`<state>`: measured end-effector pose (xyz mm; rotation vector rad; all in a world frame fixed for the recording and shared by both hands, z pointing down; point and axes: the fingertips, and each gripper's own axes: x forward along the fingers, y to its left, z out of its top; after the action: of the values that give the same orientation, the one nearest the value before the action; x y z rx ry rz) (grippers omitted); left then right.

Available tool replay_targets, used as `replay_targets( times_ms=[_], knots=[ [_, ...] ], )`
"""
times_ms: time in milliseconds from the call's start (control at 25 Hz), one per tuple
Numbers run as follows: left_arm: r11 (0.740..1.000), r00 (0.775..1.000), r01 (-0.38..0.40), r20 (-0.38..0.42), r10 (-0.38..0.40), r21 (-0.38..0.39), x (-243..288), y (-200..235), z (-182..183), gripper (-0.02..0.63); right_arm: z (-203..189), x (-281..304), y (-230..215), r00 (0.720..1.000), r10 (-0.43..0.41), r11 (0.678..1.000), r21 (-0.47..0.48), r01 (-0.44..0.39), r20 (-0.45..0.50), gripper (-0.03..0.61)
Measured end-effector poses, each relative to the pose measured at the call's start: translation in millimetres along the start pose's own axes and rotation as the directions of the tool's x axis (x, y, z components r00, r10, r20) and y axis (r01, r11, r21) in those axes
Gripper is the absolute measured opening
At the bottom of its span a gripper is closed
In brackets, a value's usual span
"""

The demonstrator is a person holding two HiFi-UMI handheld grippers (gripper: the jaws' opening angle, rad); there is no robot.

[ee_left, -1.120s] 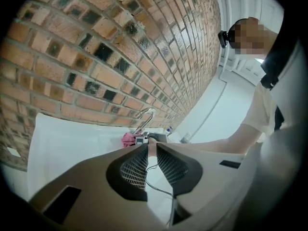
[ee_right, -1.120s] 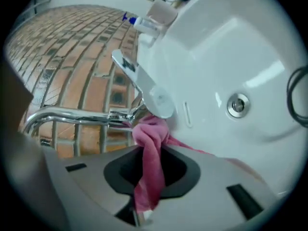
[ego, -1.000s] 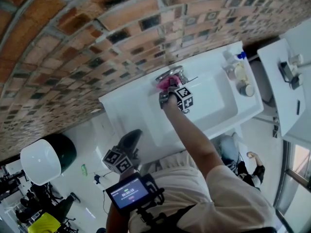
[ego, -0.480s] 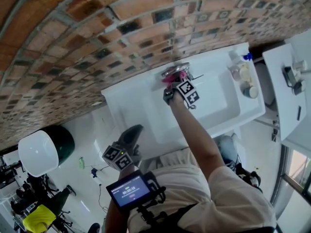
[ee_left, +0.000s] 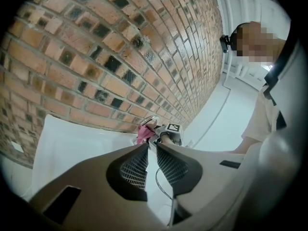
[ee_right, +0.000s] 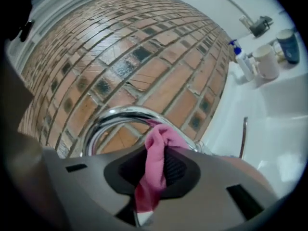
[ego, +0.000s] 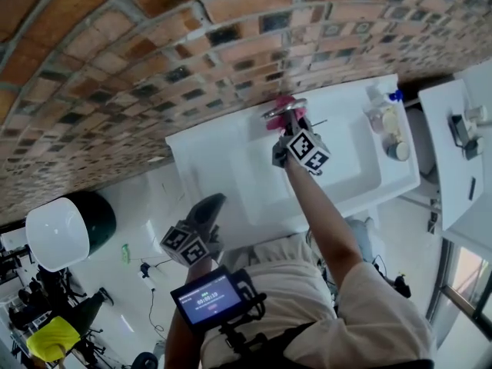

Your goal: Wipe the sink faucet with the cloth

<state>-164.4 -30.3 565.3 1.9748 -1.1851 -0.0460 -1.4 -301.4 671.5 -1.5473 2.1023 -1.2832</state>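
Note:
A chrome faucet curves up from the back of the white sink by the brick wall. My right gripper is shut on a pink cloth and presses it against the faucet. In the right gripper view the cloth is pinched between the jaws, right under the faucet's arch. My left gripper hangs by the sink's front edge, away from the faucet; in its own view its jaws stand nearly together with nothing between them, and the cloth shows far ahead.
Bottles and cups stand on the sink's right ledge; they also show as cups in the right gripper view. A white shelf with small items lies further right. A white round bin stands on the floor to the left.
My right gripper has moved with the pink cloth up toward the wall, along the faucet. The left gripper has stayed by the sink's front edge.

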Motion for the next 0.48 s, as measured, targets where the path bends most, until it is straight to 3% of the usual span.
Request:
replay_targets(
  times_ms=[160, 240, 280, 360, 480],
  knots=[
    [1.0, 1.0, -0.003, 0.01, 0.003, -0.001, -4.7, -2.2, -1.0, 0.054, 9.3, -12.3, 14.6, 0.999, 0.049, 0.974, -0.223, -0.047, 0.004, 0.072],
    [1.0, 1.0, -0.008, 0.012, 0.008, -0.002, -6.1, -0.2, -5.9, 0.054, 11.5, -16.7, 22.8, 0.998, 0.062, 0.928, -0.367, -0.062, -0.011, 0.071],
    [1.0, 1.0, -0.007, 0.014, 0.007, -0.002, -6.1, 0.2, -8.7, 0.054, 11.8, -19.7, 28.3, 0.998, 0.064, 0.888, -0.455, -0.067, -0.022, 0.071],
    [1.0, 1.0, -0.001, 0.009, 0.001, 0.0, -5.0, -1.6, -12.7, 0.054, 9.4, -26.4, 41.6, 0.997, 0.07, 0.757, -0.648, -0.082, -0.044, 0.071],
    [1.0, 1.0, 0.002, -0.007, -0.002, 0.006, -3.3, -6.1, -15.3, 0.054, -6.2, -30.7, 58.0, 0.99, 0.115, 0.491, -0.862, -0.124, -0.076, 0.071]
  ],
)
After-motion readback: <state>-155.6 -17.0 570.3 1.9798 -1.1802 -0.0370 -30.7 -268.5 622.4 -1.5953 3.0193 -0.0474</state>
